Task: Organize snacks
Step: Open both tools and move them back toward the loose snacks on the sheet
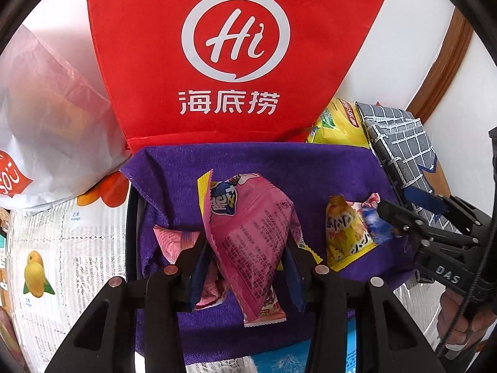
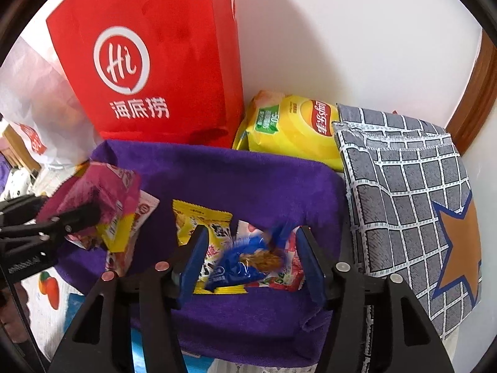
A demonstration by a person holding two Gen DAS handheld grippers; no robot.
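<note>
My left gripper (image 1: 245, 245) is shut on a pink snack packet (image 1: 251, 227) and holds it upright above the purple towel (image 1: 279, 161). The right wrist view shows that gripper (image 2: 71, 208) and the pink packet (image 2: 102, 189) at the left. My right gripper (image 2: 251, 248) stands open over the towel (image 2: 248, 171). A blurred blue packet (image 2: 242, 264) lies between its fingers, clear of both pads. Under it lie a yellow packet (image 2: 198, 217) and a red-and-white one (image 2: 289, 270). The left wrist view has the right gripper (image 1: 400, 202) beside the yellow packet (image 1: 344, 233).
A red bag (image 2: 155, 62) with a white logo stands behind the towel against the wall. A yellow chips bag (image 2: 292, 127) and a grey checked fabric box (image 2: 403, 202) sit at the right. At the left lie a white plastic bag (image 1: 46, 124) and a fruit-print tablecloth (image 1: 62, 264).
</note>
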